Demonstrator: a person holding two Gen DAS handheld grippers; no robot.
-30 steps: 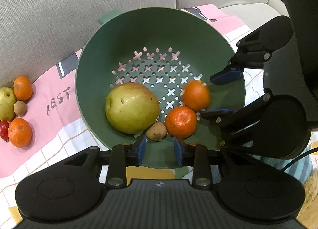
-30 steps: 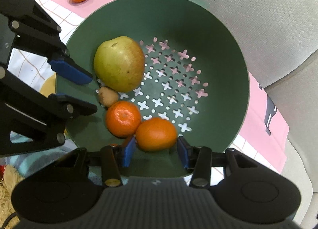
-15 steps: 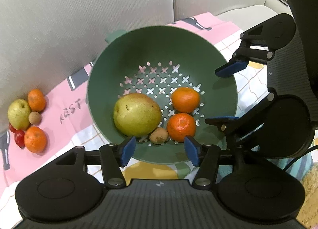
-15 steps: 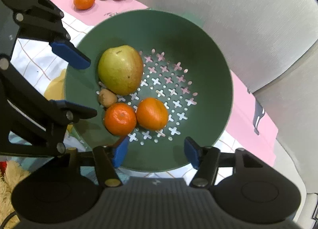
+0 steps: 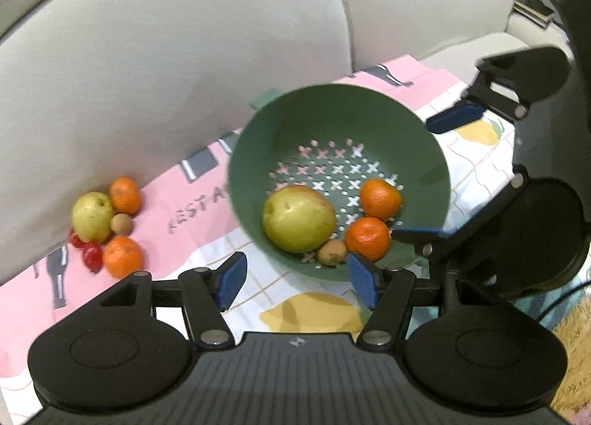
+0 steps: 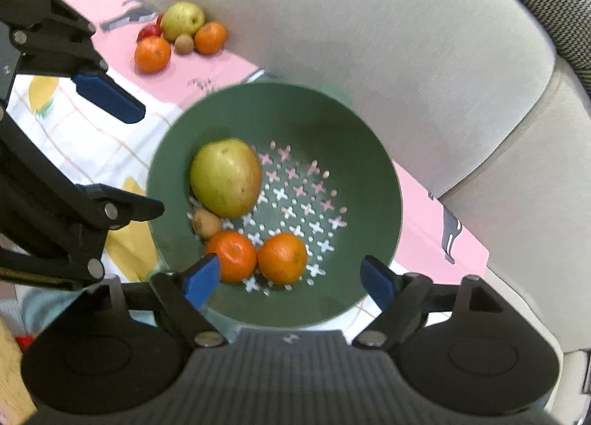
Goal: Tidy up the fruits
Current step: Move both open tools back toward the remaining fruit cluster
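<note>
Both grippers, left point(image 5: 295, 279) and right point(image 6: 291, 279), fingers just spread and empty above the green colander point(image 6: 369, 151); next, approach the loose fruit pile point(image 5: 105, 225) wide-open.

- Left gripper point(image 5: 295, 279): points steeply down, jaws apart and just been opening, nothing between its blue pads point(image 5: 231, 279).
- Right gripper point(image 6: 288, 277): points steeply down, jaws wider apart, also just been opening, gripping nothing.

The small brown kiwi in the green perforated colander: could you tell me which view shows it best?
The right wrist view: the small brown kiwi lies unobstructed beside the yellow-green pear. In the left wrist view the kiwi sits low, near a blue finger pad.
</note>
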